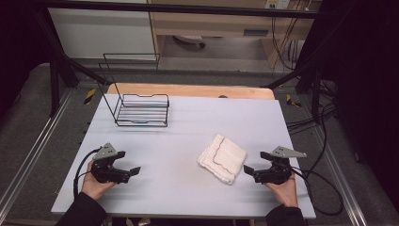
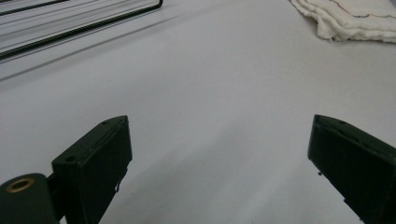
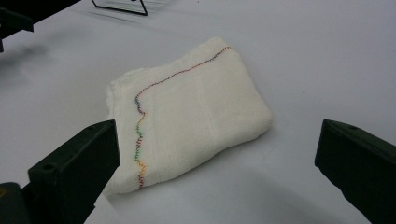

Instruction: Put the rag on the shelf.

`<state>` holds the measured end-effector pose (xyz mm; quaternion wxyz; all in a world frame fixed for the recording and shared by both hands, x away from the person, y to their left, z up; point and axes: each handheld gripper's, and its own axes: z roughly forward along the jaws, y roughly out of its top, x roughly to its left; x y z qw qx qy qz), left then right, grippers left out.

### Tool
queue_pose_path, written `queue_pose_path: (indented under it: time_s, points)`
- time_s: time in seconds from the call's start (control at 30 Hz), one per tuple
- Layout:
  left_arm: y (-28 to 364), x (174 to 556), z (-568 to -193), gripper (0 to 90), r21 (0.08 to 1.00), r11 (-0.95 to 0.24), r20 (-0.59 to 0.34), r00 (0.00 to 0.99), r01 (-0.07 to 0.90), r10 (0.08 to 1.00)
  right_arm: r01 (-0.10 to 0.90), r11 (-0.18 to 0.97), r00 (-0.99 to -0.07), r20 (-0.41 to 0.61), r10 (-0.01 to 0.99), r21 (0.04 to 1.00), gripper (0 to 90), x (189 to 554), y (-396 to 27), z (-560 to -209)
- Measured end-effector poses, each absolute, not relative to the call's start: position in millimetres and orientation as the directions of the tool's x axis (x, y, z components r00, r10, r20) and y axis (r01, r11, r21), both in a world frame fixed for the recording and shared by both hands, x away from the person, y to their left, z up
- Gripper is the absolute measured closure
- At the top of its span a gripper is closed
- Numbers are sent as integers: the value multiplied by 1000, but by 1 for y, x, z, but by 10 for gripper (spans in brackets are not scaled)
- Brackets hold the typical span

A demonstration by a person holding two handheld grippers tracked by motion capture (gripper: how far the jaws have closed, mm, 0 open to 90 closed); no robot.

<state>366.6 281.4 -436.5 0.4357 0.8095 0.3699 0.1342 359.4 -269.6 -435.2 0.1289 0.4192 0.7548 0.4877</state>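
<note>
**Open Jaws Either Side of a Folded Cloth**

Lies folded on the white table [image 1: 155,197], right of centre: a cream cloth [image 1: 222,158] with a coloured stitched seam along one layer. Sits flat, several layers thick, loose edges toward the rack, fold toward the right gripper [image 1: 255,168]. Offers, by that placing, a thick rounded edge to pinch rather than a single ply.

Right gripper: released, jaws spread wide, nothing between the pads. Points at the cloth from just beside it, held low and nearly level in the right hand [image 1: 283,189]. Seen along its own jaws, frames the cloth [image 3: 191,112] squarely between them, apart from it. Looks lined up for a grab at the near edge, judging by the aim.

Left gripper [image 1: 123,165]: also released, jaws wide, empty. Rests low near the left front of the table, well apart from the cloth, which shows at the top right corner of its own view [image 2: 350,18]. Probably kept clear for now, ready to take a second corner.

Stands at the far left: a black wire rack [image 1: 140,106], upright back, empty, perhaps the cloth's destination.
</note>
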Motion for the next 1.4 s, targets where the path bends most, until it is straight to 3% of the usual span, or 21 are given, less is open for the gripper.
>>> queue_pose_path:
  time_s: [0.77, 1.4]
  points:
    - [234, 371, -426, 70, 798, -356, -115, 702, 487, 703, 511, 200, -622, 198, 758, 836, 6, 360, -260, -437]
    - [145, 388, -417, 84, 771, -424, -117, 760, 475, 639, 511, 208, -619, 189, 763, 834, 5, 360, -261, -437]
